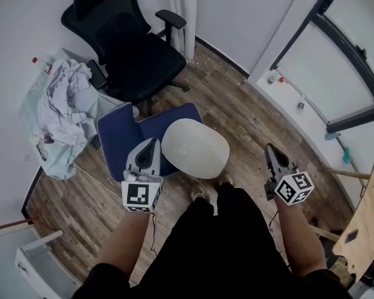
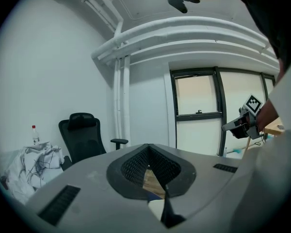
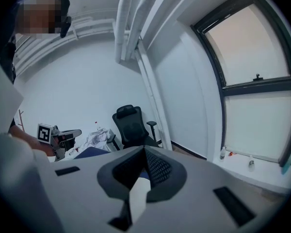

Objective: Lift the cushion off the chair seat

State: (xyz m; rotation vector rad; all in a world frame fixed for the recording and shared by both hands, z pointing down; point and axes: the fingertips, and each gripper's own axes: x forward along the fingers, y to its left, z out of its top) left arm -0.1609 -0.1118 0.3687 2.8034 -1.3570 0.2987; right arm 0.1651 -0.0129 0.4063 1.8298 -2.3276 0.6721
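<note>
the cream cushion (image 1: 195,148) lies on the blue chair seat (image 1: 119,132), not yet lifted. the left gripper (image 1: 151,143) and right gripper (image 1: 272,149) flank it, jaws together and empty, probably lining up to take it from both sides.

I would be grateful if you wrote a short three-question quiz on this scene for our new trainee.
1. True or false: the white cushion lies on the blue chair.
2. What stands beyond the blue chair, near the wall? A) a black office chair B) a ladder C) a fridge
3. Fill in: the jaws of the left gripper and the right gripper are both ____, with nothing held.

Key: 1 true; 2 A; 3 shut.
</note>
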